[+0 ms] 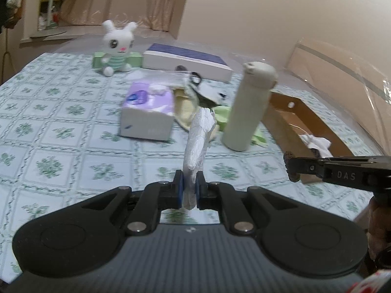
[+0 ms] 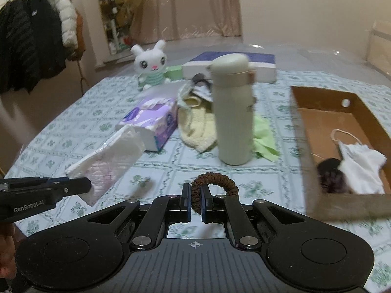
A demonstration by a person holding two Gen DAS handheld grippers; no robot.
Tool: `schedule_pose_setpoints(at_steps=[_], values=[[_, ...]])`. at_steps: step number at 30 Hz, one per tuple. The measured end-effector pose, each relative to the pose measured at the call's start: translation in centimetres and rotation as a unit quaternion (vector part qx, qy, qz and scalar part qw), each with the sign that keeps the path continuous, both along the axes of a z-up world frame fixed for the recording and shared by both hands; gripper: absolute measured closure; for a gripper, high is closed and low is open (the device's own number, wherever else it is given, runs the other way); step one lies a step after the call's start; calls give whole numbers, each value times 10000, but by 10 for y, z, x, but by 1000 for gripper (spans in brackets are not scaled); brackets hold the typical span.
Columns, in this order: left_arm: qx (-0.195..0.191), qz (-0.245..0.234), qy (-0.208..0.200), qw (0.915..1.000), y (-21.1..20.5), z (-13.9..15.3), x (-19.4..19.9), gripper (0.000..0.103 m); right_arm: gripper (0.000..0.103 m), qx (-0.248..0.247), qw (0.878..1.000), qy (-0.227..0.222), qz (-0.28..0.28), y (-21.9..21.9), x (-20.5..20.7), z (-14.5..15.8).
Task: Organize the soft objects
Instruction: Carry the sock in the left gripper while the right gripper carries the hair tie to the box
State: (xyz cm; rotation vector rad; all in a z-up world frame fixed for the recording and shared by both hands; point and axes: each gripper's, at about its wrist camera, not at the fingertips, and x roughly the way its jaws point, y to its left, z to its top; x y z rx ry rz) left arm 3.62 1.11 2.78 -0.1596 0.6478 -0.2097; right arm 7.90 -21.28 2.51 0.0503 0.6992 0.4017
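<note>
My left gripper (image 1: 190, 188) is shut on a white tissue pack (image 1: 198, 136), held above the table; the pack also shows in the right wrist view (image 2: 107, 161). My right gripper (image 2: 195, 201) is shut on a brown hair tie (image 2: 215, 183), which also shows at the right gripper's tip in the left wrist view (image 1: 292, 167). A cardboard box (image 2: 317, 102) at the right holds a white face mask (image 2: 361, 166) and a dark fuzzy item (image 2: 328, 171). A yellow cloth (image 2: 195, 127) and a green cloth (image 2: 265, 136) lie around a cream bottle (image 2: 233, 112).
A purple tissue box (image 2: 154, 119) lies left of the cloths. A white bunny plush (image 2: 151, 66), a green box (image 2: 174, 72) and a flat white and blue box (image 2: 232, 66) stand at the back. Coats (image 2: 36, 36) hang at the left.
</note>
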Motion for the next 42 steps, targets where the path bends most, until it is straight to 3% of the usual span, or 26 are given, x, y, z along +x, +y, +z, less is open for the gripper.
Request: schedule_pose_setpoints(at_steps=[9,20,39,42], values=[[49,-654,-70,9978,-59,9,8,95,96,233,9978,-204,-587,-58,-19,11],[-23,-1442,-144,9894,-150,19,52,95,96,141,9881,-537,-1436,-147,-20,25],[-224,-1650,-18,9860,-259,4,149,94,96,171,9815,-609,-1806,-227,49,18],[-253,-1648,94,9860,-271,-5,165,87,96,185,9805,-595,-1862,-233,57,15]])
